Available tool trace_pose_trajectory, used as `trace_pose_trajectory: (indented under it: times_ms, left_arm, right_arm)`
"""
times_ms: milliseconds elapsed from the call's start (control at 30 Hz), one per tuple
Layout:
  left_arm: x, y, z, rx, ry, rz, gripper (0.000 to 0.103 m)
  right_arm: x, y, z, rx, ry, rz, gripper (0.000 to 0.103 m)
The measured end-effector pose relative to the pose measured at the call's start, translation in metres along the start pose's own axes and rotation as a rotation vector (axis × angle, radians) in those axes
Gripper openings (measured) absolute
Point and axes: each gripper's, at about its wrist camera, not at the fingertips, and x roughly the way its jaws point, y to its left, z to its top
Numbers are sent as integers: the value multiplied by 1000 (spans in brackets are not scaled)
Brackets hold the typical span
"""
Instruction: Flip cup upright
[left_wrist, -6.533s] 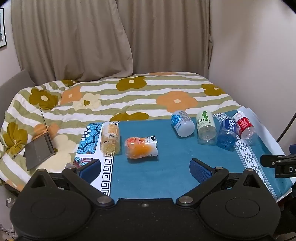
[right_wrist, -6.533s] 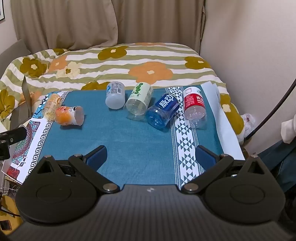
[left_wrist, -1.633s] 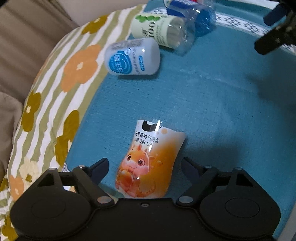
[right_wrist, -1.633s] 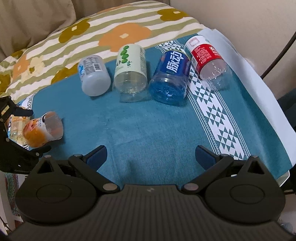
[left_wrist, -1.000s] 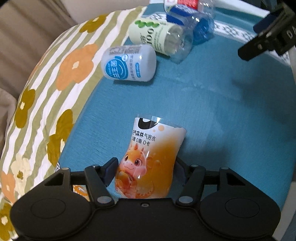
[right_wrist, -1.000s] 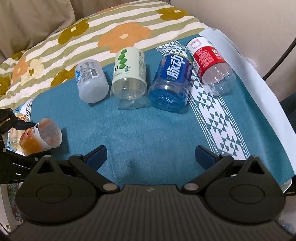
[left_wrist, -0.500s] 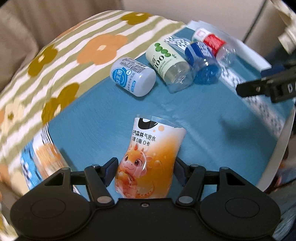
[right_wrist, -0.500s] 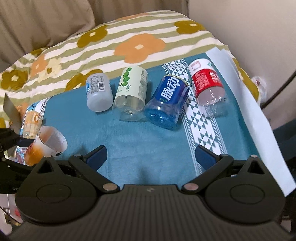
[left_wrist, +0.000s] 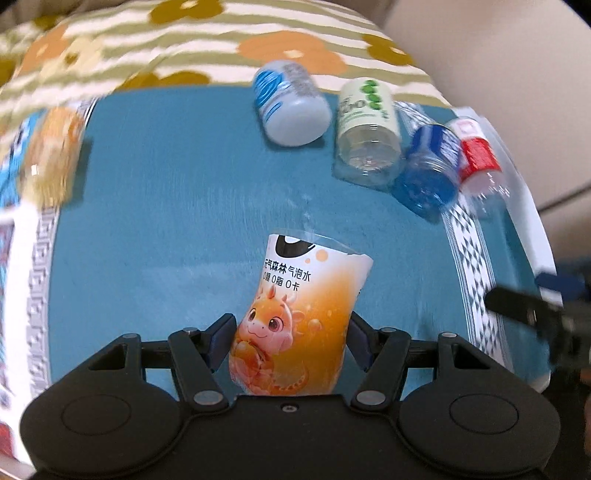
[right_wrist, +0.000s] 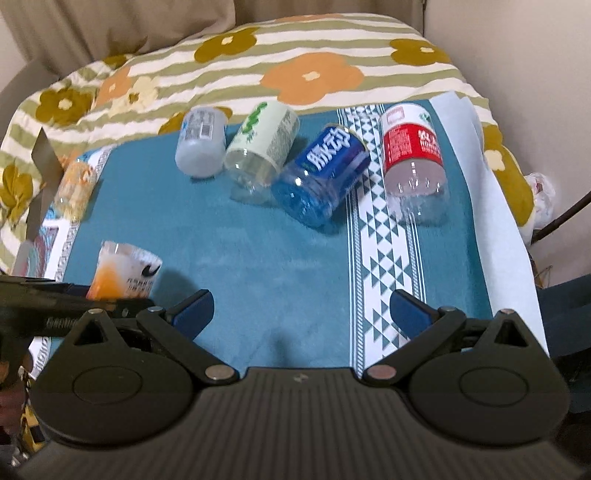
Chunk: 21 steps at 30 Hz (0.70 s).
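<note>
My left gripper (left_wrist: 288, 341) is shut on an orange dragon-print cup (left_wrist: 295, 325), its blue pads pressed against both sides. In the right wrist view the same cup (right_wrist: 123, 273) stands nearly upright, open rim up, held at the left over the teal cloth (right_wrist: 258, 266) by the left gripper's dark body (right_wrist: 44, 306). My right gripper (right_wrist: 301, 314) is open and empty above the cloth's front middle, well to the right of the cup.
Several cut bottle cups lie on their sides at the back: a white one (right_wrist: 201, 146), a green-label one (right_wrist: 264, 146), a blue one (right_wrist: 321, 173), a red one (right_wrist: 413, 155). A yellow-orange cup (right_wrist: 75, 190) lies at the far left. A flowered bedspread (right_wrist: 295, 70) lies behind.
The left gripper closed on the orange cup, lifted it off the cloth and turned it from lying on its side to nearly upright. The right gripper stayed open and shifted slightly.
</note>
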Motion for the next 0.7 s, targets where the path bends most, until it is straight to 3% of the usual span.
trace_pose_trajectory:
  times_ms: [167,367,400,500,700]
  left_arm:
    - [16,0,0,-98,4,12,68]
    - [22,-3,4,-117,3,45,69]
    - [23,-3,4,-117,4,48,73]
    - [21,-6,4,-109,-12,56,97]
    - [18,-12,4,-61,-27,75,97]
  right_arm:
    - [6,-8,-10,-8,22,5,103]
    - [11,-14,-17,-7,39,6,103]
    - [11,-15,-18,-5,40,8,103]
    - [11,-16,-19,-3,35,8,103]
    - [8,-17,-19,7,28,10,103]
